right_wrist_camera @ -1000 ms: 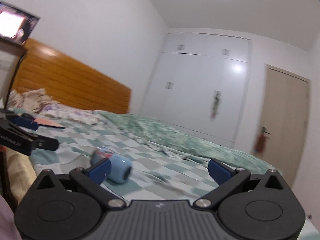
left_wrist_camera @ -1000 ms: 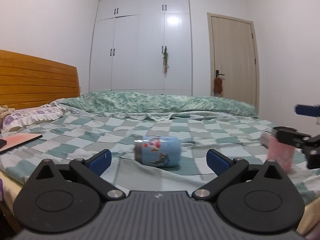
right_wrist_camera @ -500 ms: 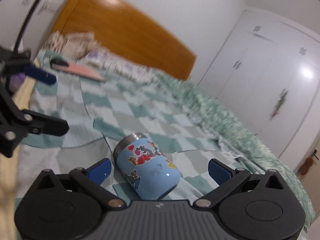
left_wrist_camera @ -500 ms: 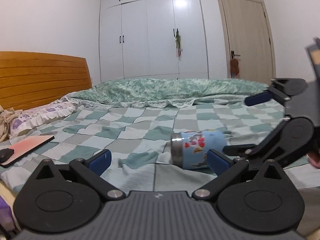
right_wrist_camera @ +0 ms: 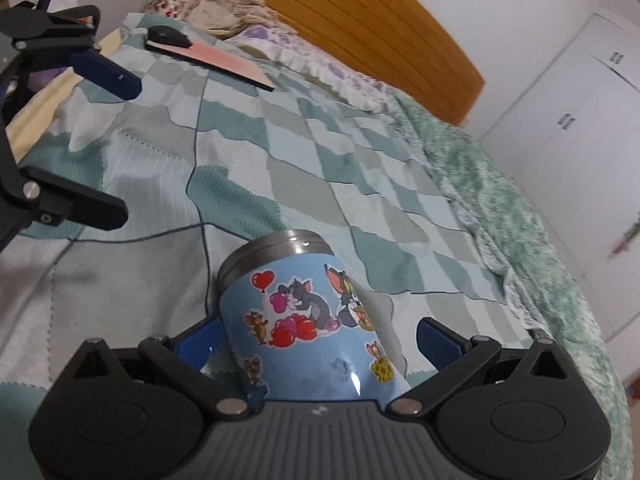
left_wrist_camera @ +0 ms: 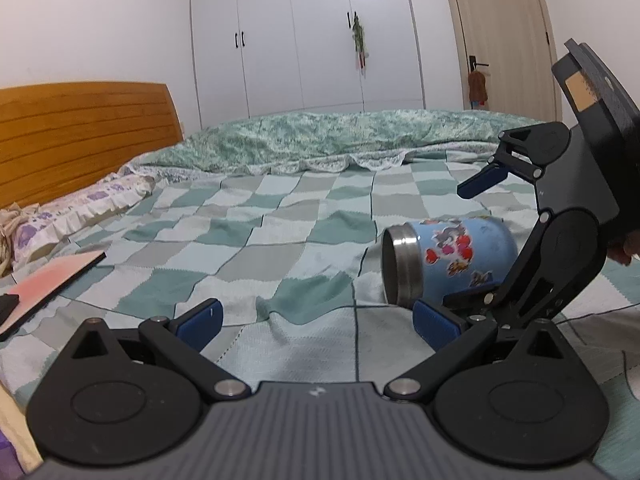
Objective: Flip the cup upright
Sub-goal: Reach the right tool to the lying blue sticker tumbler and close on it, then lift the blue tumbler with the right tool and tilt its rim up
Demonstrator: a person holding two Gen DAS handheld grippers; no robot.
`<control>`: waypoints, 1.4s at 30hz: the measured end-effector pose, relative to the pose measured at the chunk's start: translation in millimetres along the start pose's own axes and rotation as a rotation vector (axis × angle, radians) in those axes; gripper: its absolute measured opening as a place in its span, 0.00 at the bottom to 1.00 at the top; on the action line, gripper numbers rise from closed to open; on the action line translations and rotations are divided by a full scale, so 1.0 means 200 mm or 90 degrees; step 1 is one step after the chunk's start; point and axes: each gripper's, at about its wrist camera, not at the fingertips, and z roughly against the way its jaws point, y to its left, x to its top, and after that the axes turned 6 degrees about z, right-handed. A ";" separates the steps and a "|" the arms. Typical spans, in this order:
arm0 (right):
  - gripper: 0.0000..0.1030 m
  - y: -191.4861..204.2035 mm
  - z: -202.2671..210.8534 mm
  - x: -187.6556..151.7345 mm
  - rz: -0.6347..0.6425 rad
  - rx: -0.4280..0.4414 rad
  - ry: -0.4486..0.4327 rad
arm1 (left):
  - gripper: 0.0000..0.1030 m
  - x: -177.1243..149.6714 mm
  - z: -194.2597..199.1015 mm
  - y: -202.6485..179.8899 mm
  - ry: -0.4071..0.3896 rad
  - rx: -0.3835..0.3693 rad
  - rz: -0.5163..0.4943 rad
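A light blue cup (left_wrist_camera: 452,262) with cartoon stickers and a steel rim lies on its side on the checkered bedspread, mouth toward the left. In the right wrist view the cup (right_wrist_camera: 308,320) lies between the open fingers of my right gripper (right_wrist_camera: 320,340), with a gap on the right side. My right gripper also shows in the left wrist view (left_wrist_camera: 476,240), straddling the cup's base end. My left gripper (left_wrist_camera: 316,320) is open and empty, just left of and in front of the cup.
A pink flat board (left_wrist_camera: 52,276) with a black object lies at the bed's left edge. Pillows (left_wrist_camera: 80,212) and a wooden headboard (left_wrist_camera: 80,136) are at the left. A rumpled green quilt (left_wrist_camera: 340,140) lies across the far side.
My right gripper has moved in over the cup, which now sits between its fingers. My left gripper has shifted left, so the cup appears farther right.
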 end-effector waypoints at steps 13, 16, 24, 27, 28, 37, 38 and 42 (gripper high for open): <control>0.99 -0.13 -0.21 -0.04 0.087 0.184 -0.026 | 1.00 0.03 -0.11 -0.05 0.031 0.016 -0.007; 0.91 -0.15 -0.24 -0.05 0.082 0.204 -0.012 | 1.00 0.05 -0.16 -0.06 0.037 0.014 -0.018; 0.82 -0.15 -0.17 -0.09 0.018 0.202 -0.007 | 1.00 0.04 -0.18 -0.10 0.051 -0.005 -0.032; 0.82 -0.13 -0.10 -0.08 0.013 0.181 -0.010 | 1.00 0.05 -0.13 -0.09 0.047 -0.007 -0.030; 0.82 -0.13 -0.08 -0.08 0.013 0.176 -0.008 | 1.00 0.06 -0.11 -0.09 0.045 -0.009 -0.028; 0.81 0.00 0.23 0.03 0.034 0.126 0.008 | 1.00 0.10 0.22 -0.06 0.018 -0.023 -0.019; 0.81 0.02 0.28 0.05 0.037 0.117 0.008 | 1.00 0.10 0.26 -0.05 0.015 -0.025 -0.015; 0.81 0.10 0.50 0.09 0.035 0.087 0.024 | 1.00 0.10 0.44 -0.04 0.004 -0.037 -0.009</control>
